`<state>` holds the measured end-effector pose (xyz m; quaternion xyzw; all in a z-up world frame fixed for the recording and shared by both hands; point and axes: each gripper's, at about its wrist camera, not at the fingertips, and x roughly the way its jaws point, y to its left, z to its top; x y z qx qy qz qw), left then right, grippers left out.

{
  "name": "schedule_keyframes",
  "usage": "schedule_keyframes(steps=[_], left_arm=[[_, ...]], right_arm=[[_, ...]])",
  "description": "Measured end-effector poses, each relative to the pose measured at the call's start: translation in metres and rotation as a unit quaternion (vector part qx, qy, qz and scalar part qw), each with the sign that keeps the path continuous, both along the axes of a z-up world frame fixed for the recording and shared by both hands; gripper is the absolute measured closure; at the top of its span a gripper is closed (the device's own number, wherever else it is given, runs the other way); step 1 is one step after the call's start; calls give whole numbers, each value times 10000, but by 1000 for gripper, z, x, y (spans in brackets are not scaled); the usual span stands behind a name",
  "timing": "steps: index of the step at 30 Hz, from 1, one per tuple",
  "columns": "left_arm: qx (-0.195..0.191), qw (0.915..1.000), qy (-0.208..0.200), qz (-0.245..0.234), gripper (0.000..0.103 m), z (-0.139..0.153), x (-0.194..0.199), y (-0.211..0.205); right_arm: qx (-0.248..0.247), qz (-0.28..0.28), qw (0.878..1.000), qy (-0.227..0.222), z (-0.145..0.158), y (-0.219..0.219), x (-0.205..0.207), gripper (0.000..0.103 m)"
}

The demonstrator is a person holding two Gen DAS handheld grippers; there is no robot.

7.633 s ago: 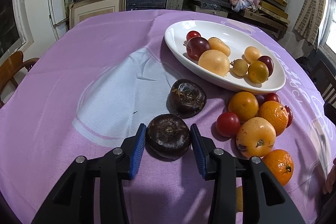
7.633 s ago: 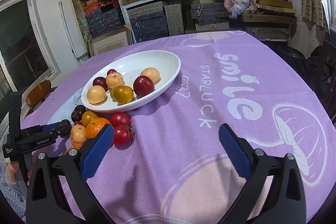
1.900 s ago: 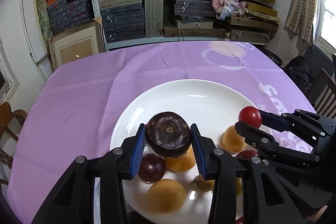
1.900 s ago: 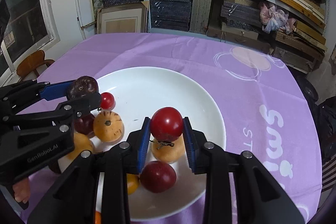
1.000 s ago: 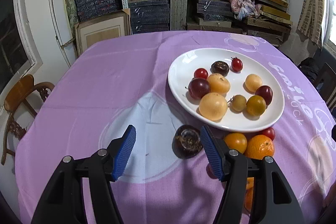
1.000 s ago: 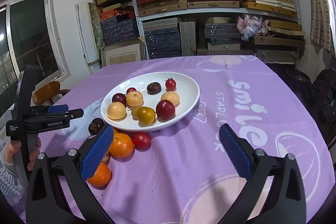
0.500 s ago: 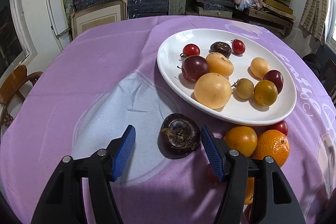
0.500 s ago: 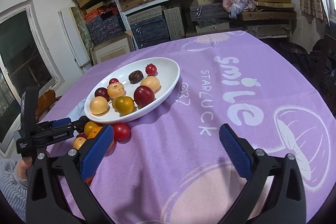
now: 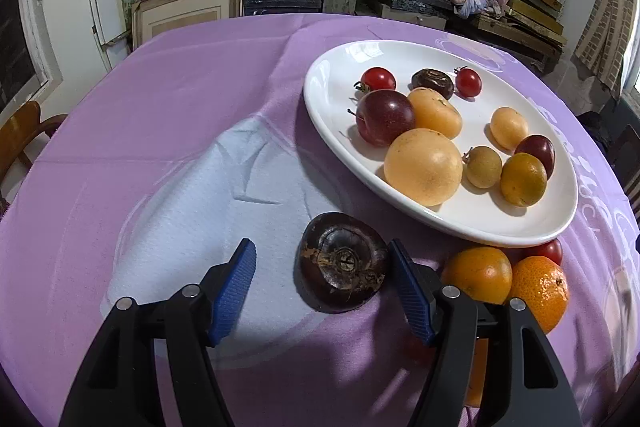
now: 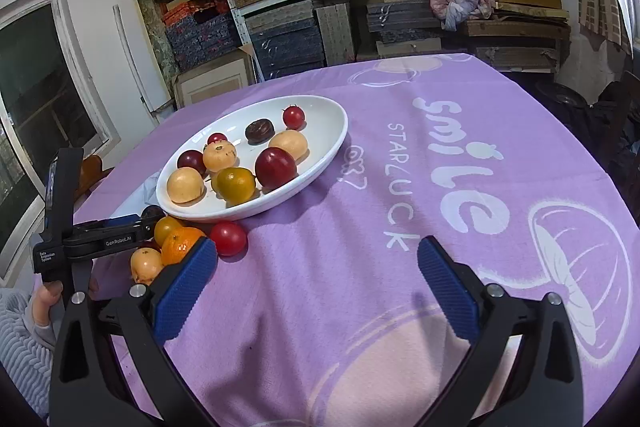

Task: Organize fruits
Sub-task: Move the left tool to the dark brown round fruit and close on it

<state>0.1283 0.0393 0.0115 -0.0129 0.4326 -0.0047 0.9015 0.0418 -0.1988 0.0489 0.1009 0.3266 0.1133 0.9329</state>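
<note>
purple-clothed bench [image 9: 168, 115]: left gripper [image 9: 322, 285] jaws just widened, open round dark fruit [image 9: 343, 262]; centre it, then squeeze gently; right gripper [image 10: 316, 287] open, empty.

A plate [image 9: 520, 235] of fruit sits at two o'clock on the table [image 9: 160, 99]; a mangosteen [image 9: 343, 262] lies at its seven o'clock, oranges [image 9: 504, 279] at five.
</note>
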Motion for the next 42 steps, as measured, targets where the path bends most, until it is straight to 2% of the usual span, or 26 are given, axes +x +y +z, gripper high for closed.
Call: schedule_keyframes(steps=[2,3,4,5,10,13,17,22,25,31,36,40,41,42], left_arm=[[-1,10000,6,6,40,0,-2,2],[-9,10000,11,-20,45,1,-2,3],[3,10000,22,-59,57,2,-5,3],[45,10000,43,-67,58,3,-7,4],[123,9999,73,-32,58,2,-25,19],[-38,9999,111,65,58,3,-37,32],[-62,9998,132,151,58,3,-61,41],[42,9999,-61,104,58,2,-92,32],[-58,10000,-67,34,58,2,-97,31],[5,10000,-52,32,58,2,-97,30],[114,9999,-28,29,57,3,-94,27],[128,9999,-25,29,57,3,-94,26],[135,9999,-24,28,57,2,-94,26],[138,9999,-23,29,57,2,-93,26]], right_arm=[[-3,5,10000,8,0,0,0,4],[-4,14,10000,17,0,0,0,4],[-8,21,10000,22,0,0,1,4],[-12,25,10000,22,0,0,1,4],[-37,64,10000,27,-1,3,1,4],[-75,96,9999,35,-2,5,1,4],[-89,184,9998,31,-3,8,0,4],[-130,632,9979,-108,2,24,-9,4],[-187,1110,9934,-205,8,44,-20,4],[-825,1844,9786,-384,11,102,-49,4],[-1846,1789,9653,-454,0,142,-60,4],[-1998,1733,9640,-281,-8,151,-53,5],[-1981,1736,9644,-224,-9,152,-51,8],[-1973,1734,9647,-189,-10,153,-49,15]])
